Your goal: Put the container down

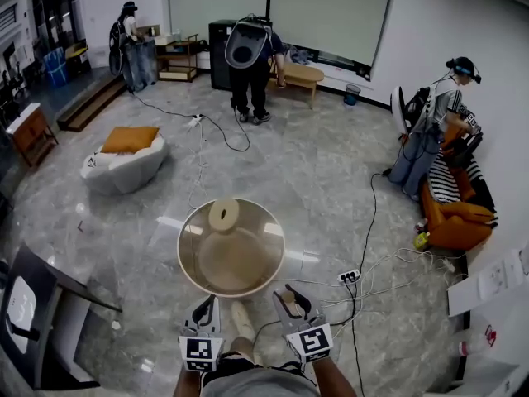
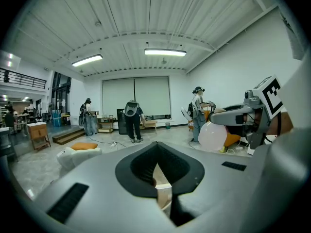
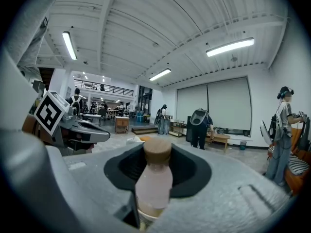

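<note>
Right claw (image 1: 289,298) is clenched on the pale bottle (image 3: 154,181) (brown cap on top), held in the air just short of the round bench's (image 1: 183,251) near edge. Left claw (image 2: 155,154): tips meet. The bench top is mostly free, with one roll (image 1: 224,215) near the far rim. Cables (image 1: 368,271) lie on the floor to the right.

We stand on a polished grey stone floor (image 1: 314,180) with cables (image 1: 374,201) trailing across it. Pale blinds (image 1: 331,11) cover the far side between white walls (image 1: 496,48). Strip lights (image 2: 165,52) (two lit in the left gripper view) line a ribbed ceiling (image 2: 146,18). A white beanbag (image 1: 124,172) bears an orange cushion (image 1: 130,139).
</note>
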`<state>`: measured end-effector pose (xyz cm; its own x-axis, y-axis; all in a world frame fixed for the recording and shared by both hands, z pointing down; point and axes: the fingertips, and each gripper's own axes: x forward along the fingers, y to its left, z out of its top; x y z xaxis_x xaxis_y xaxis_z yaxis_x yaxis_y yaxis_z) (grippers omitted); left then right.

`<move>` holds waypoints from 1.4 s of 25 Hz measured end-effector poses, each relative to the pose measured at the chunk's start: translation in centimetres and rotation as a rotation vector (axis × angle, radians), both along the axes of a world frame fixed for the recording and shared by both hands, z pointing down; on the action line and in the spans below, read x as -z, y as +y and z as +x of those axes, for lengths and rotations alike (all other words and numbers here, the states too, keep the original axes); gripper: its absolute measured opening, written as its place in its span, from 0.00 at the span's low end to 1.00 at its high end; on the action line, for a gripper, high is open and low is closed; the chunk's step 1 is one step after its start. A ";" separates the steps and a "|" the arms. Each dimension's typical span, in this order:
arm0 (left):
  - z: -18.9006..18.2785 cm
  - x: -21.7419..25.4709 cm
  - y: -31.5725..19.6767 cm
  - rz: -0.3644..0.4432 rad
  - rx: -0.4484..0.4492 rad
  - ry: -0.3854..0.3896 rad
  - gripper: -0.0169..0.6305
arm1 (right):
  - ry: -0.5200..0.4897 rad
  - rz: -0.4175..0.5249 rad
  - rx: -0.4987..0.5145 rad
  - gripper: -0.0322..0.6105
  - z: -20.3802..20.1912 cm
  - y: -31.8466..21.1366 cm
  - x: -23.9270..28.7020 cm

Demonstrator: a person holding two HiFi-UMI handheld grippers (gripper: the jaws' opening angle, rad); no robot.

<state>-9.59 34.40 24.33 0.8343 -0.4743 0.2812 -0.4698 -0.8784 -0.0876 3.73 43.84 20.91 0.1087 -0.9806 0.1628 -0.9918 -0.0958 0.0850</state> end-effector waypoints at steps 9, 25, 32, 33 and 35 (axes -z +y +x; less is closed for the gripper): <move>5.7 0.0 -8.0 -0.012 0.009 -0.011 0.05 | -0.012 -0.018 0.032 0.25 4.9 -8.5 -0.7; 11.8 -0.8 -22.2 -0.027 0.040 -0.039 0.05 | -0.049 -0.045 0.097 0.25 10.8 -23.4 -1.4; 12.1 -1.4 -27.1 -0.043 0.073 -0.043 0.05 | -0.047 -0.060 0.136 0.25 11.3 -29.1 -1.6; 12.0 -1.6 -27.6 -0.047 0.078 -0.044 0.05 | -0.048 -0.056 0.141 0.25 11.2 -29.8 -1.7; 11.7 -1.8 -28.5 -0.055 0.087 -0.043 0.05 | -0.049 -0.057 0.155 0.25 11.0 -31.1 -1.9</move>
